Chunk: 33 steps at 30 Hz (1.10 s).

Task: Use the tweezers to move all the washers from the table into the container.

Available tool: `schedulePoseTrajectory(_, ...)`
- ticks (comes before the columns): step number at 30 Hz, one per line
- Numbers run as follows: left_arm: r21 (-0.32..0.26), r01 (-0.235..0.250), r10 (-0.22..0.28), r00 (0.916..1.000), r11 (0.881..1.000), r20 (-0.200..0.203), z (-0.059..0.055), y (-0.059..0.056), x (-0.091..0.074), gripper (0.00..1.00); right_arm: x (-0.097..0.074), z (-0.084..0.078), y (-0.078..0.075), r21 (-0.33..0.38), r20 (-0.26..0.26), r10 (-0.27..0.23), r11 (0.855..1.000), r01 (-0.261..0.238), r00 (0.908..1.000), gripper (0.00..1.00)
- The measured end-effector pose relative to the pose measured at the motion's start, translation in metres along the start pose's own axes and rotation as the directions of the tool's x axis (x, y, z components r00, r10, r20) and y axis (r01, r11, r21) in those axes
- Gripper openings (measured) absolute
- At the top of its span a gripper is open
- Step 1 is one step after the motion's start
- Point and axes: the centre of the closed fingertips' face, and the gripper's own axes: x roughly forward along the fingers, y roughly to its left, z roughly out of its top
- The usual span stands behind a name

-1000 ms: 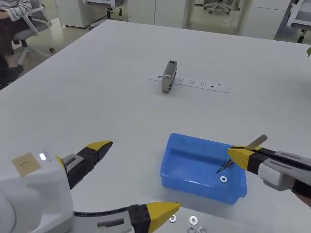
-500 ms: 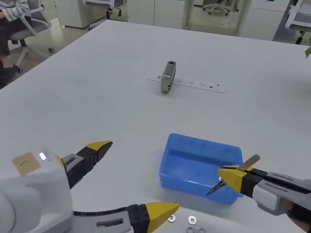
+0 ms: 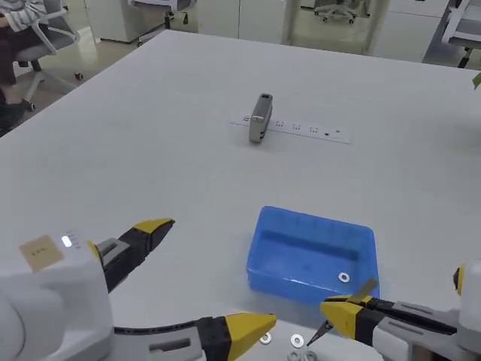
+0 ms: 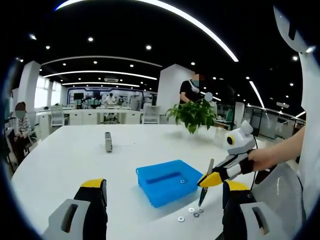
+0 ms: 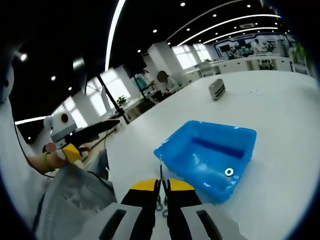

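One small silver metal washer [image 3: 343, 277] already lies inside the shallow blue plastic rectangular container [image 3: 301, 226], near its right near corner, so the job is started but far from finished. A small cluster of loose silver washers [image 3: 297, 341] lies on the white surface [image 3: 150, 135] just in front of the container's near wall. There appear to be three or four in the left gripper view [image 4: 191, 210], though they are too small to count for certain. The right gripper [image 3: 336, 310] has its yellow-tipped jaws pinched narrow on the slim metal tweezers [image 3: 325, 329]. It hovers at the container's near right corner with the tweezer points angled down towards the cluster, very near the rightmost washer. Whether the points touch it, or hold anything, I cannot tell; they look empty. The left gripper [image 3: 222, 272] hangs to the left of the container with its jaws spread wide, holding nothing and taking no part. My reading is that one washer is delivered and the next pick is about to begin — every washer on the surface is yet to be moved, so most of the task is ahead.
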Motion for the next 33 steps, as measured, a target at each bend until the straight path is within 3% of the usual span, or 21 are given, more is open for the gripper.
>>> schedulePoseTrajectory(20, 0.002, -0.002, 0.002, 1.0, 1.0, 0.0, -0.001, 0.001, 0.0, 0.98, 0.004, -0.019, 0.008, -0.114, -0.085, -0.004, 0.993, -0.006, 0.9964, 0.03)
schedulePoseTrajectory(25, 0.004, -0.003, 0.003, 1.0, 1.0, -0.002, -0.001, 0.001, 0.0, 0.98, 0.006, -0.022, 0.018, -0.235, -0.114, 0.007, 0.971, -0.034, 0.9935, 0.04)
schedulePoseTrajectory(29, 0.006, -0.004, 0.004, 1.0, 1.0, -0.002, -0.001, 0.001, 0.0, 0.98, 0.007, -0.026, 0.028, -0.352, -0.147, 0.005, 0.934, -0.057, 0.9892, 0.04)
schedulePoseTrajectory(33, 0.006, -0.003, 0.003, 1.0, 1.0, -0.001, 0.0, 0.0, 0.0, 0.98, 0.006, -0.029, 0.031, -0.411, -0.15, -0.023, 0.911, -0.041, 0.9885, 0.03)
